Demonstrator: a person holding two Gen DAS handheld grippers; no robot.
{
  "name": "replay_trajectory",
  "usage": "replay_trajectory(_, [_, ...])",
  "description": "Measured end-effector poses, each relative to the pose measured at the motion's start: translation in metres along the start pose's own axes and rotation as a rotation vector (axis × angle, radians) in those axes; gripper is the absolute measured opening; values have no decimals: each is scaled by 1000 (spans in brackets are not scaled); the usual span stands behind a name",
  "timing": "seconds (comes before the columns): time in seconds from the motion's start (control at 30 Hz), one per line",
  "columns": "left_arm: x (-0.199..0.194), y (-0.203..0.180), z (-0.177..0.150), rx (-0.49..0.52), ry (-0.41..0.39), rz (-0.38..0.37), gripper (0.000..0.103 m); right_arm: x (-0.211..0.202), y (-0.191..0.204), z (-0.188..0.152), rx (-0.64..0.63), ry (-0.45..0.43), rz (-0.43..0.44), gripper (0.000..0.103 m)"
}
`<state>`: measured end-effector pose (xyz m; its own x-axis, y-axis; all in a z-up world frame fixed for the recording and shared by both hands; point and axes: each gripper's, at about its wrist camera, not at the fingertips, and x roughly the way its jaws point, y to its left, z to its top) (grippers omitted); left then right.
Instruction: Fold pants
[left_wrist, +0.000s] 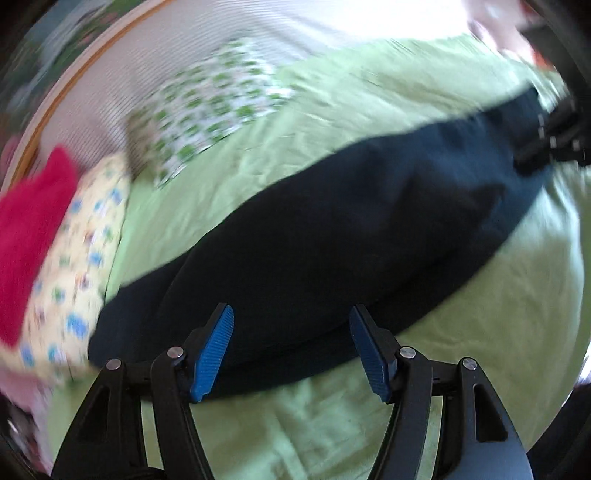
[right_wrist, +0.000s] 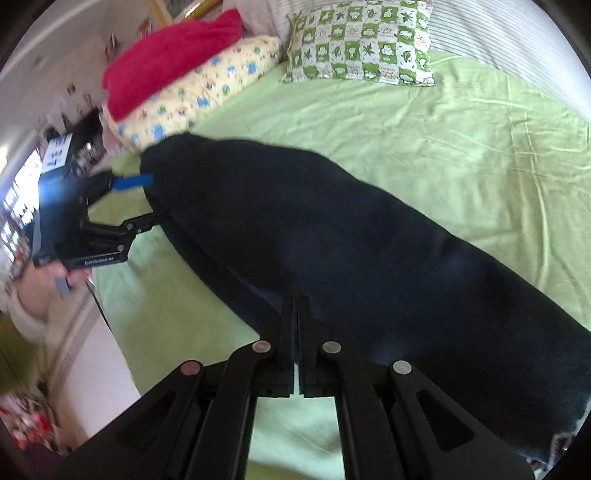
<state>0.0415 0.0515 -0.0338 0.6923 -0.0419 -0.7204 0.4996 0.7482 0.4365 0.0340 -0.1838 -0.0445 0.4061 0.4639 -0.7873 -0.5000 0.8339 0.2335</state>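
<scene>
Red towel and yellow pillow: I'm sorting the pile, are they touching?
Touching. The right wrist view shows the red towel lying directly on the yellow pillow, no gap.

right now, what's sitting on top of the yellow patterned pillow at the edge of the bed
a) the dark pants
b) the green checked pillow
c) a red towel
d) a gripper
c: in the right wrist view a red towel lies piled on the yellow patterned pillow, while the dark pants lie flat on the green sheet and the green checked pillow lies beside it.
</scene>
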Motion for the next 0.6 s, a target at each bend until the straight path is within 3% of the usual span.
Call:
replay_trajectory(0.1, [4, -10, 7, 87, 1, -21, 66, -1, 0, -8, -61, 30, -67, 2])
replay_trajectory(0.23, [11, -14, 15, 157, 1, -48, 66, -3, -4, -13, -82, 51, -87, 2])
replay_trajectory(0.3, [13, -14, 20, 166, 1, -97, 66, -6, -8, -14, -75, 47, -98, 4])
replay_trajectory(0.4, [17, -12, 24, 177, 3, -132, 66, -16, -10, -15, -60, 15, -93, 36])
replay_trajectory(0.43, [19, -11, 25, 184, 7, -141, 66, -21, -10, -15, -55, -11, -80, 58])
replay_trajectory(0.47, [23, -10, 26, 193, 13, -149, 67, -23, -9, -15, -63, -24, -82, 67])
replay_trajectory(0.6, [29, -10, 29, 241, 30, -177, 67, -14, 4, -13, -161, 26, -153, 67])
